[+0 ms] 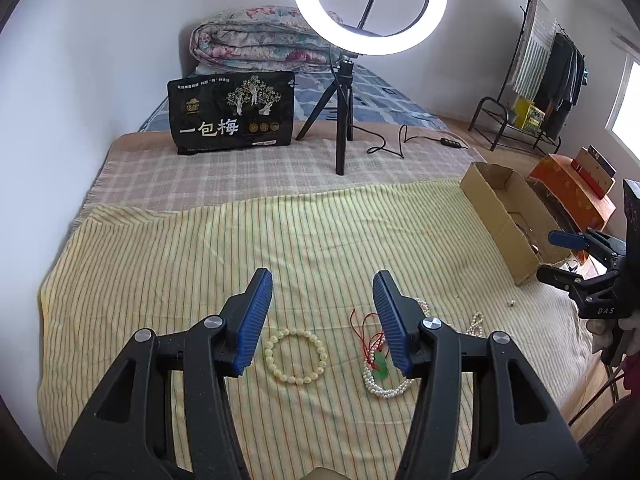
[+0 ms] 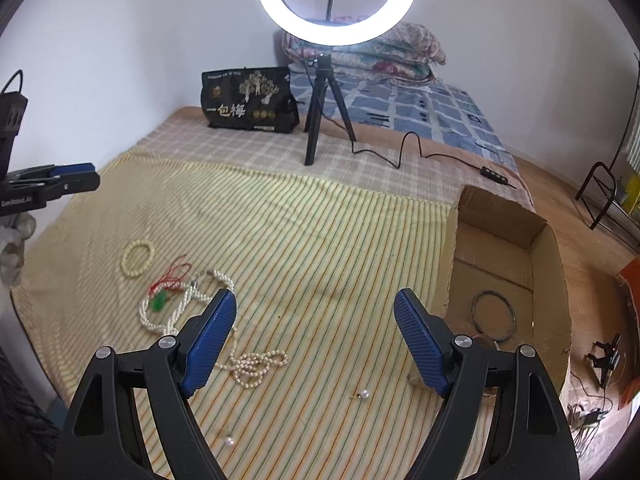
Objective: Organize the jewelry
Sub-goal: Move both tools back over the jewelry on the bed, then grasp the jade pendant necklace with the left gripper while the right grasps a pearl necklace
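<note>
A bed covered with a yellow striped cloth (image 1: 248, 248) fills both views. In the left wrist view, the left gripper (image 1: 322, 304) hangs above the cloth with its blue-padded jaws spread wide and nothing between them. Below the gap, at about 6 o'clock, lies a cream bead bracelet (image 1: 296, 358), a closed ring flat on the cloth. Just beside it, toward 5 o'clock, a green pendant on a red cord (image 1: 380, 366) rests on loops of a long pearl necklace (image 1: 384, 390); the necklace runs on under the right-hand jaw and out toward 3 o'clock.

In the right wrist view, the right gripper (image 2: 314, 328) also has its jaws released and wide apart, holding nothing. The jewelry pile sits at 9 o'clock from it, with the necklace trailing under its left-hand jaw. Two loose pearls lie on the cloth: one (image 2: 364, 394) between the jaws near 6 o'clock, another (image 2: 229, 441) lower, toward 7 o'clock. At 3 o'clock stands an open cardboard box (image 2: 504, 224) at the edge of the cloth, with a dark ring-shaped bangle (image 2: 493, 315) lying flat on its floor.

At 12 o'clock, a lit ring light (image 2: 337, 0) stands on a black tripod, with a black snack bag (image 2: 250, 100) beside it and folded floral quilts (image 2: 380, 54) behind.
</note>
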A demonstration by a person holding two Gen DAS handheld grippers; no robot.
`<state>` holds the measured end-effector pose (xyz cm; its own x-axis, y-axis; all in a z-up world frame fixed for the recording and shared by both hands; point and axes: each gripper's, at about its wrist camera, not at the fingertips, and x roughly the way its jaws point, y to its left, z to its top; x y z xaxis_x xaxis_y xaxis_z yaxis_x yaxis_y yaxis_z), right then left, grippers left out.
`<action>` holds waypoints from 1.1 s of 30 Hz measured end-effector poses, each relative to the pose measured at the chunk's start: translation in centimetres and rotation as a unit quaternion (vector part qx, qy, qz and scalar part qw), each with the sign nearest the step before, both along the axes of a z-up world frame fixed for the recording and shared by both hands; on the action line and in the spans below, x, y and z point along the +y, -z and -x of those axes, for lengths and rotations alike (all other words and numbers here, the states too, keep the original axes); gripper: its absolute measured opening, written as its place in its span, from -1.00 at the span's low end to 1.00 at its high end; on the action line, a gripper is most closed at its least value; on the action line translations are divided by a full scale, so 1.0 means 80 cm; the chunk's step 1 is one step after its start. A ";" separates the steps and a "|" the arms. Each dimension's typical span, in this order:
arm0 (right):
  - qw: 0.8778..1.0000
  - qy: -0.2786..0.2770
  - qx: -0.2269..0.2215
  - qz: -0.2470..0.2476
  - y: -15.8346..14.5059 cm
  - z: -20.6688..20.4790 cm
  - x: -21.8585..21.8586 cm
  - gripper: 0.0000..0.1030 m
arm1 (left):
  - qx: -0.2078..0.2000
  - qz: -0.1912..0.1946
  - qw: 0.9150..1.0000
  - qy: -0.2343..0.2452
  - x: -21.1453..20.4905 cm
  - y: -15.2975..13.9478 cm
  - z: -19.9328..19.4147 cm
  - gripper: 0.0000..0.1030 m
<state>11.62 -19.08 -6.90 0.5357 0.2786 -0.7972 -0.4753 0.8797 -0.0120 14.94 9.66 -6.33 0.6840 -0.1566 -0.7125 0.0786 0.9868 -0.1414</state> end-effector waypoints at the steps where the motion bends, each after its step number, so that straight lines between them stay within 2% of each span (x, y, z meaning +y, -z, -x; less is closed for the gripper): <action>1: 1.000 0.000 0.008 -0.004 0.003 0.002 0.000 0.58 | 0.003 -0.001 1.000 -0.001 0.002 0.003 -0.001 0.04; 4: 0.999 -0.014 0.031 -0.025 0.009 0.006 0.007 0.58 | 0.017 -0.003 1.000 -0.002 0.009 0.014 -0.003 0.04; 8: 0.997 -0.037 0.050 -0.037 0.012 0.016 0.029 0.57 | 0.043 0.014 0.999 -0.005 0.016 0.034 -0.006 0.04; 12: 0.994 -0.061 0.075 -0.057 0.020 0.021 0.054 0.55 | 0.065 0.034 0.997 0.005 0.012 0.051 -0.005 -0.11; 14: 0.992 -0.073 0.085 -0.057 0.027 0.025 0.069 0.48 | 0.074 0.040 0.996 0.013 0.006 0.059 -0.005 -0.27; 18: 0.988 -0.091 0.111 -0.053 0.048 0.028 0.094 0.14 | 0.095 0.058 0.993 0.027 -0.004 0.073 -0.008 -0.35; 19: 0.987 -0.094 0.118 -0.054 0.053 0.029 0.099 0.02 | 0.099 0.060 0.993 0.031 -0.008 0.075 -0.008 -0.43; 22: 0.983 -0.107 0.139 -0.050 0.069 0.032 0.112 -0.24 | 0.112 0.062 0.991 0.046 -0.020 0.085 -0.010 -0.46; 28: 0.978 -0.107 0.172 -0.056 0.095 0.030 0.122 -0.37 | 0.140 0.064 0.986 0.059 -0.035 0.108 -0.017 -0.46; 33: 0.976 -0.110 0.180 -0.057 0.103 0.029 0.128 -0.43 | 0.161 0.081 0.983 0.047 -0.036 0.126 -0.033 -0.52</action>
